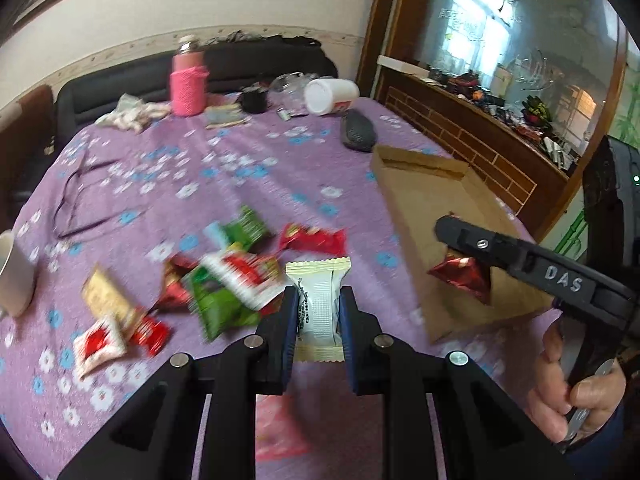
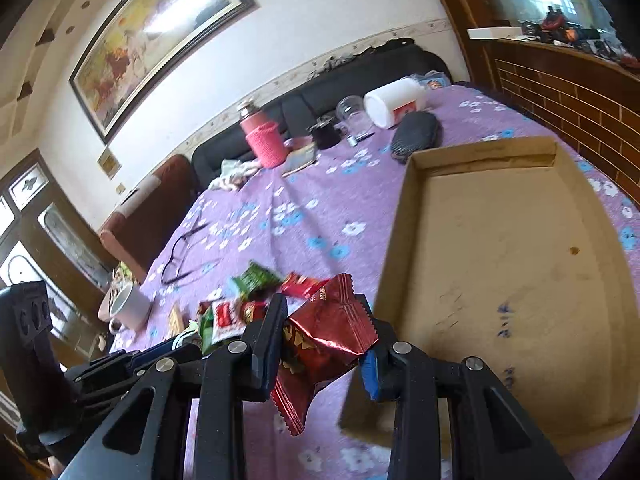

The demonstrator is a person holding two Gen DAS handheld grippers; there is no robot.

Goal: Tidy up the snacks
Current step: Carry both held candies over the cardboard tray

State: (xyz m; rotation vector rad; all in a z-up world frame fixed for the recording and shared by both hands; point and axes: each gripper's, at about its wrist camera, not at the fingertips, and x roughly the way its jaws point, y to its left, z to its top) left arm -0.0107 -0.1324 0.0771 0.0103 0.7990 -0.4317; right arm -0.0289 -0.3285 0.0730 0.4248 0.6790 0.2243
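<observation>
A purple flowered tablecloth (image 1: 240, 168) is seen covering the table, with a loose heap of snack packets (image 1: 224, 280) lying near its front edge, blurred in both views. Farther back, a pink bottle in a knitted sleeve (image 1: 188, 80), a tipped white jar (image 1: 330, 96), a dark case (image 1: 357, 132) and a pair of glasses (image 1: 80, 200) are noted; a white mug (image 1: 14, 272) stands at the left margin. A shallow cardboard tray (image 2: 500, 280) lies to the right of the heap, its floor bare; no obstacle is seen between the packets and the tray. The left gripper (image 1: 318, 312) is recorded clenched on a white packet (image 1: 320, 300), upright between the blue pads, cream crimped ends showing above and below, held above the cloth beside the heap. The right gripper (image 2: 324, 332) is recorded grasping a red foil packet (image 2: 324, 344), crumpled, glossy, with serrated ends, at the tray's near left corner. The tray's whole interior, a framed painting (image 2: 156, 36) and a clear glass (image 2: 352, 114) are shown well only by the right wrist view. The right gripper from the side, its red packet hanging over the tray's near end, and the person's hand (image 1: 576, 392) on the handle are shown only by the left wrist view.
</observation>
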